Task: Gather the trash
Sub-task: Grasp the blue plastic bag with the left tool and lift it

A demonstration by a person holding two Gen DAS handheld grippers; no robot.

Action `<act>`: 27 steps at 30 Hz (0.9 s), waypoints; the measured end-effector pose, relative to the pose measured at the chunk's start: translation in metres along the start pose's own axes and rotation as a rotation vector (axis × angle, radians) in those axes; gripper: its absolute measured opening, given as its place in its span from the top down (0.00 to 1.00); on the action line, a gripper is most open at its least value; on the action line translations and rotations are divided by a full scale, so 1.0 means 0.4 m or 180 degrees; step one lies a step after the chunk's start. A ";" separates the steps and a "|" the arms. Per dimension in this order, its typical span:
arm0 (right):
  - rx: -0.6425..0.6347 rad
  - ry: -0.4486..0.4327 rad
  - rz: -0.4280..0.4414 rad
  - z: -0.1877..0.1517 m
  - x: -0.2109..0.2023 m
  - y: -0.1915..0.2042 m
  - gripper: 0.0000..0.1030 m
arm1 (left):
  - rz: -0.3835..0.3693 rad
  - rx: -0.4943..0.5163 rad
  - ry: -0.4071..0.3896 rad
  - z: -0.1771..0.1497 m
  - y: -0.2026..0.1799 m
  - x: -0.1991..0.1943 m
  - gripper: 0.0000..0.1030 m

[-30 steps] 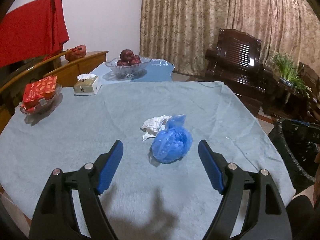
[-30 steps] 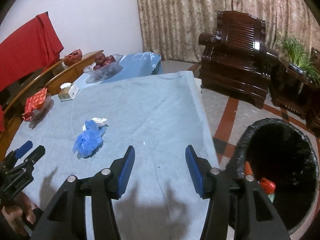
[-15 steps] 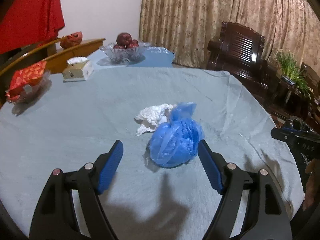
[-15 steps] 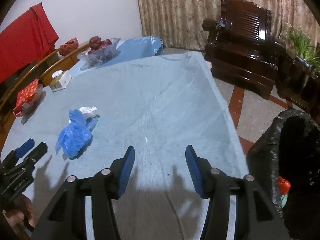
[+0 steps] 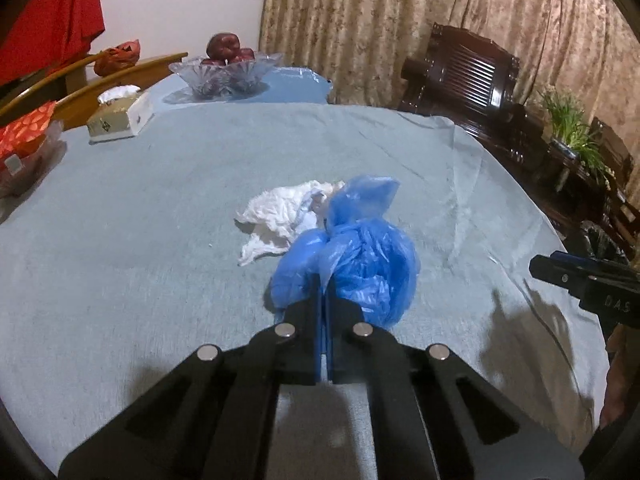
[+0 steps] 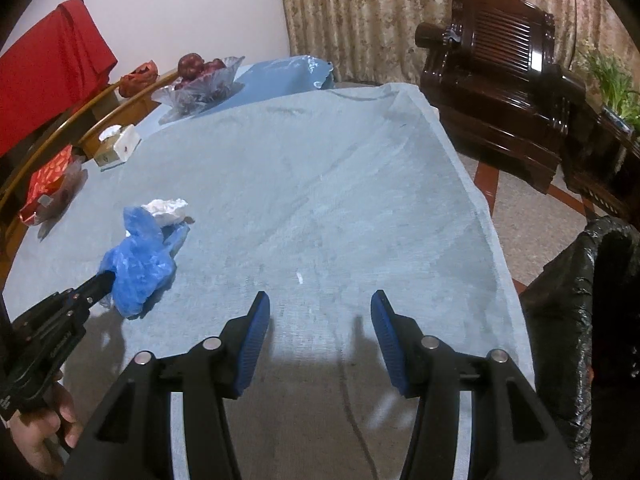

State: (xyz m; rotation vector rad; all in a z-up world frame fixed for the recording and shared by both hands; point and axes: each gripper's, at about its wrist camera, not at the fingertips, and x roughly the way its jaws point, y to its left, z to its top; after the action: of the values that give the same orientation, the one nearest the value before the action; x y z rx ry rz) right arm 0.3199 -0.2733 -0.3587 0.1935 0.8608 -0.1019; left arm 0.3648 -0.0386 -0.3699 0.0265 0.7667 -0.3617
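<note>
Left gripper point(image 5: 324, 280) pinches the crinkly blue plastic bag point(image 5: 360, 264) beside crumpled white tissue point(image 5: 280, 212). Right gripper point(image 6: 320, 316) hovers agape, angled down over soft grey cloth point(image 6: 340, 200).

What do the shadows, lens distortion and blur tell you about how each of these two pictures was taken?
Left wrist view: fisheye bends the grey-blue tablecloth edges; dark vignette corners; gripper shadows fall toward the camera; the crumpled blue plastic bag looks sharp. Right wrist view: same curving; the black-lined trash bin is dim; a bright patch lies between the right gripper fingers.
</note>
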 end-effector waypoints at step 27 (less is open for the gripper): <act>-0.0381 -0.0143 0.0281 0.072 -0.013 0.229 0.50 | 0.0340 -0.0191 -0.0482 0.081 0.187 -0.221 1.00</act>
State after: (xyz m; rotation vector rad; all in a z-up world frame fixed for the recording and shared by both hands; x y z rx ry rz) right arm 0.3534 -0.1896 -0.3247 0.1163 0.8099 0.0278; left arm 0.3527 0.0541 -0.2942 -0.0162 0.6233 -0.2360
